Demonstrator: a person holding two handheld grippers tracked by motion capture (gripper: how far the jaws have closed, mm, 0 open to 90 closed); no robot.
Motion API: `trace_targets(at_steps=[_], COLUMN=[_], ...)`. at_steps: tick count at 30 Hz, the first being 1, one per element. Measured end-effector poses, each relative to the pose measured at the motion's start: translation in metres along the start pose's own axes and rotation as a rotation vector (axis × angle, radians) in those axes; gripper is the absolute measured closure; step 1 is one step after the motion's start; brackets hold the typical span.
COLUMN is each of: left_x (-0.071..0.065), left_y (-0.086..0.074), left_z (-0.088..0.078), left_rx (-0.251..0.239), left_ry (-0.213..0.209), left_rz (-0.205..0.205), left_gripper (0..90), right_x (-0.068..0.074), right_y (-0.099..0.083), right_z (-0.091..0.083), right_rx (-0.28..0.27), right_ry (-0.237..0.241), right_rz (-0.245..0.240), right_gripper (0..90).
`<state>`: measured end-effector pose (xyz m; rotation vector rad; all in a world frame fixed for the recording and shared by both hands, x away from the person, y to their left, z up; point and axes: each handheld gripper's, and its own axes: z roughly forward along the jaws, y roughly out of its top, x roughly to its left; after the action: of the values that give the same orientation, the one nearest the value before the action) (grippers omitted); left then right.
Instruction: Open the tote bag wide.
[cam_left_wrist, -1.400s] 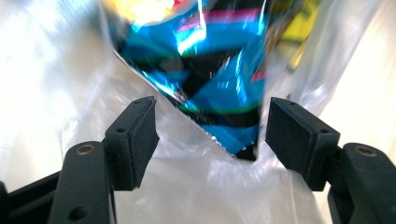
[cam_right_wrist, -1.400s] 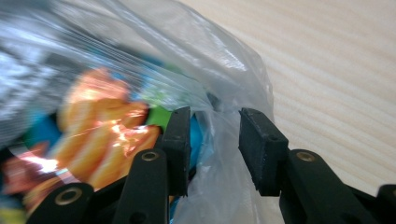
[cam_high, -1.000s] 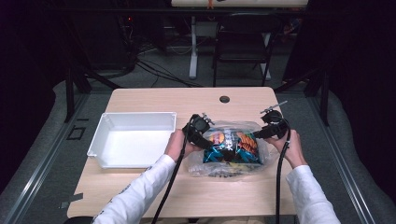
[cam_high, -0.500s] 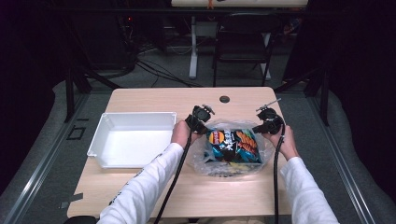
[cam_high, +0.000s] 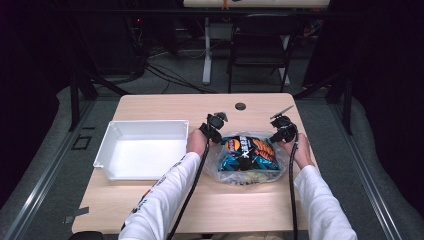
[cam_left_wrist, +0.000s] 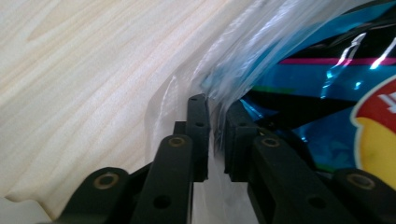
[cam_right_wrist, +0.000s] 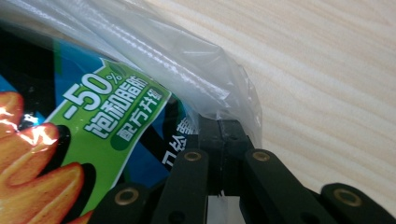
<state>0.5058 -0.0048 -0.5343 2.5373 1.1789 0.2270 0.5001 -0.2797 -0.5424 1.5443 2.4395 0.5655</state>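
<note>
Now both my tongs pinch the clear plastic bag (cam_high: 247, 170) at mid-table, right of the white tray (cam_high: 142, 150). My left gripper (cam_high: 214, 131) is clamped on the bag's left edge, jaws nearly together with film between them; my right gripper (cam_high: 279, 131) is closed tight on the right corner. Half a second ago the bag lay slightly nearer the table's far edge; my hands have since drawn it a touch toward me, the blue snack packet (cam_high: 248, 153) inside it.
</note>
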Motion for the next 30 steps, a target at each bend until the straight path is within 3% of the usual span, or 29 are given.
trace_targets(at_steps=[6, 8, 12, 15, 17, 22, 27, 29, 30], left_x=[0.003, 0.006, 0.012, 0.012, 0.006, -0.016, -0.049, -0.060, -0.063], left_y=[0.000, -0.002, -0.010, -0.015, -0.018, -0.025, -0.038, -0.045, -0.049], left_z=[-0.007, -0.017, -0.045, -0.065, -0.076, -0.100, -0.111, -0.109, -0.107], left_rx=[-0.002, -0.023, -0.112, -0.165, -0.191, -0.249, -0.259, -0.234, -0.224], left_ry=[0.007, -0.003, -0.032, -0.046, -0.056, -0.106, -0.199, -0.233, -0.248], left_rz=[-0.001, -0.013, -0.041, -0.029, -0.008, 0.065, 0.172, 0.227, 0.235], left_gripper=[70.8, 64.7, 54.5, 48.1, 43.9, 40.9, 43.8, 46.5, 48.8], right_x=[-0.001, 0.000, 0.001, 0.004, 0.008, 0.026, 0.031, 0.030, 0.030], right_y=[0.000, -0.002, -0.007, -0.013, -0.017, -0.025, -0.028, -0.026, -0.026], right_z=[-0.004, -0.009, -0.035, -0.055, -0.066, -0.084, -0.079, -0.072, -0.068], right_rx=[0.047, 0.025, -0.033, -0.085, -0.130, -0.168, -0.169, -0.146, -0.147], right_ry=[-0.023, -0.010, 0.024, 0.054, 0.066, 0.090, 0.123, 0.139, 0.139], right_rz=[-0.010, 0.005, -0.020, -0.018, -0.028, -0.092, -0.117, -0.119, -0.119], right_gripper=[84.8, 78.7, 68.3, 64.6, 64.5, 66.1, 70.7, 72.3, 73.4])
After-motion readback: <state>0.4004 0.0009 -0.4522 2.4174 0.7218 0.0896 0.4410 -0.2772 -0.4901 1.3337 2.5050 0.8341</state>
